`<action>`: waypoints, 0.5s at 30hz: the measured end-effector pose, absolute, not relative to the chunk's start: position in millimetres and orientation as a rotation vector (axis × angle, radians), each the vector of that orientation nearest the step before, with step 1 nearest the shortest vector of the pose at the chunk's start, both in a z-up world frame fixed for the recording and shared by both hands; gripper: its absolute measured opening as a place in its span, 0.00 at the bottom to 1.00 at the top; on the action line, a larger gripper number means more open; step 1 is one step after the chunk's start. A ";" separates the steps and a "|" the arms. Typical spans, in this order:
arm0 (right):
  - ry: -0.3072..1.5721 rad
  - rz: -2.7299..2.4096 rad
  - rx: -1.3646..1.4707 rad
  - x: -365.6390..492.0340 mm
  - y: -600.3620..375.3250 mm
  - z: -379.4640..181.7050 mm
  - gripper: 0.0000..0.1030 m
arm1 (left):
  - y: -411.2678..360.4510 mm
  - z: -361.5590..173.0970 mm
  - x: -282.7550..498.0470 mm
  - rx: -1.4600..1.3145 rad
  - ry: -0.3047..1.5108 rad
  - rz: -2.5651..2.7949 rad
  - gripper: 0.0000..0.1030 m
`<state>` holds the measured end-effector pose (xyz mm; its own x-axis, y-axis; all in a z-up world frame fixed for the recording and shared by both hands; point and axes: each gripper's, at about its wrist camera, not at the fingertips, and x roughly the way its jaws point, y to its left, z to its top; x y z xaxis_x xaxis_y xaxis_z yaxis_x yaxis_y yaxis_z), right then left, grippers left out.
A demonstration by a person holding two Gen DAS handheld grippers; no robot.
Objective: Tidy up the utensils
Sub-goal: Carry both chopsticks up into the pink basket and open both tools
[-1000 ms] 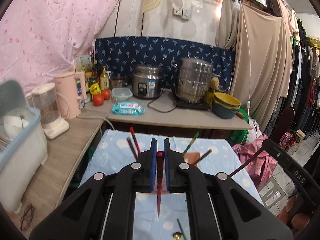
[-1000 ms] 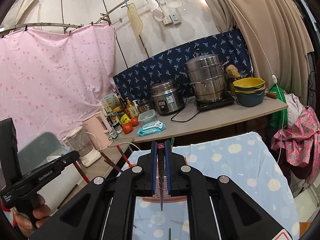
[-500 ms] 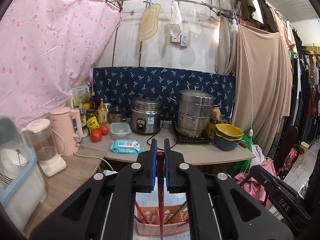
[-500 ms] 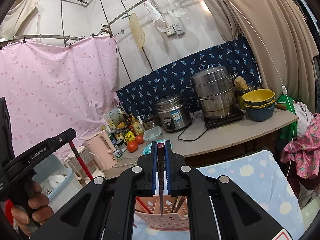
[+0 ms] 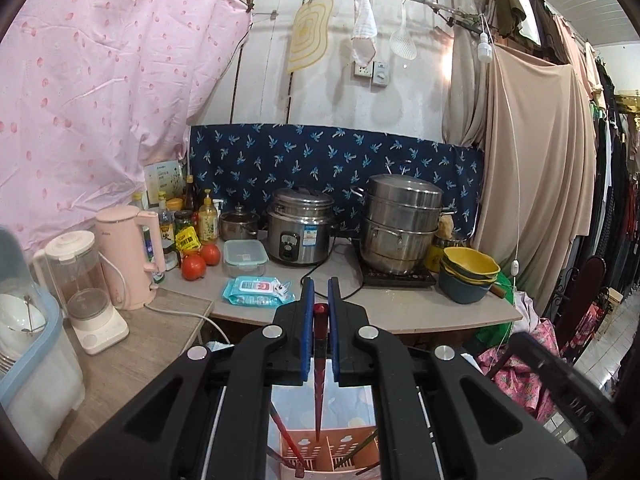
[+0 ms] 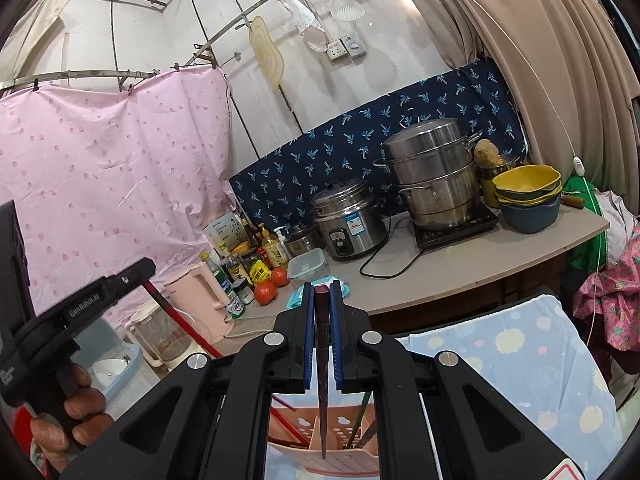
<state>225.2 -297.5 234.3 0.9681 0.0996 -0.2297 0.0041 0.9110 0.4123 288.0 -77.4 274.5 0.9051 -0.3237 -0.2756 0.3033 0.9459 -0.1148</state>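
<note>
Both grippers up over the caddy, one chopstick each.

Left gripper (image 5: pixel 320 292) clamped on a red tapered chopstick (image 5: pixel 319 376), tip hanging down over the peach perforated plastic utensil holder (image 5: pixel 332 446), w/ divided slots & a few sticks already leaning inside. Right gripper (image 6: pixel 322 292) clenched on a dark brown-red tapered chopstick (image 6: pixel 322 384), tip low in front of the holder's wall. Holder sits on a pale blue dotted cloth (image 6: pixel 520 360). Person's hand (image 6: pixel 68 420) grips the left tool's handle. Behind: steel rice cooker (image 5: pixel 301 226), two tomatoes (image 5: pixel 200 262).
</note>
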 end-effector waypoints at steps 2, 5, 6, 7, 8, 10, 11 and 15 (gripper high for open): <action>0.230 0.052 0.412 223.9 -296.1 242.5 0.08 | -76.2 269.3 291.1 -0.071 0.308 -0.323 0.07; 0.214 0.054 0.394 223.4 -292.6 249.6 0.08 | -75.5 259.7 295.5 -0.073 0.329 -0.319 0.07; 0.217 0.051 0.387 224.2 -291.1 248.7 0.08 | -75.1 256.0 297.5 -0.075 0.339 -0.318 0.07; 0.222 0.049 0.384 225.7 -290.4 246.4 0.08 | -74.7 252.4 298.9 -0.075 0.348 -0.315 0.07; 0.232 0.048 0.384 227.5 -289.8 242.7 0.08 | -73.8 249.4 300.7 -0.076 0.355 -0.313 0.07; 0.260 0.044 0.393 232.3 -289.4 231.9 0.08 | -72.7 242.5 303.4 -0.077 0.373 -0.310 0.07; 0.277 0.043 0.399 234.9 -289.0 225.6 0.08 | -72.0 239.0 304.3 -0.077 0.380 -0.308 0.07; 0.331 0.038 0.404 241.6 -285.2 204.5 0.08 | -70.0 226.7 306.1 -0.075 0.408 -0.305 0.07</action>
